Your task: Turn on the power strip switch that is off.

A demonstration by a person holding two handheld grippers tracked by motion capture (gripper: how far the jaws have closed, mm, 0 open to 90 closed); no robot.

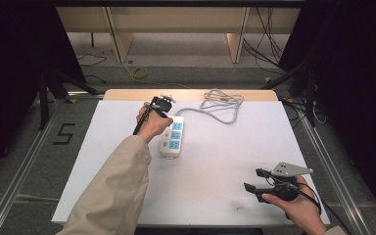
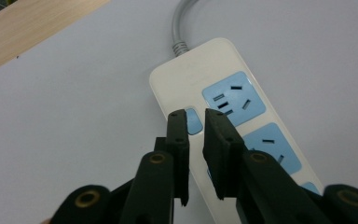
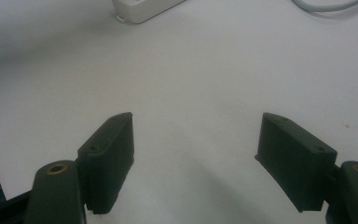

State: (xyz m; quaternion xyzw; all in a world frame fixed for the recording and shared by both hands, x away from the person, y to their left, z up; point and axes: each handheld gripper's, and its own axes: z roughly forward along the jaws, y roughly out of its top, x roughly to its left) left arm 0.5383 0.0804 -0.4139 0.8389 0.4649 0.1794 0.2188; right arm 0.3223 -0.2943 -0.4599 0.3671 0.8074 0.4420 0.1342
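A white power strip point(image 1: 172, 137) with blue sockets lies at the middle of the white table, its grey cable point(image 1: 223, 103) coiled toward the far edge. My left gripper point(image 1: 165, 111) hangs over the strip's far end, held in a hand with a beige sleeve. In the left gripper view its jaws point(image 2: 196, 116) stand a narrow gap apart just above the small blue switch point(image 2: 194, 122) on the strip point(image 2: 200, 79), with nothing between them. My right gripper point(image 1: 253, 179) rests near the front right, open wide point(image 3: 196, 119) over bare table, with a corner of the strip point(image 3: 142, 9) far ahead.
The white table top point(image 1: 215, 166) ends in a wooden strip point(image 1: 191, 94) at the far edge. Metal rails run along both sides of the table. A yellow ring point(image 1: 138, 73) and loose cables lie on the floor beyond.
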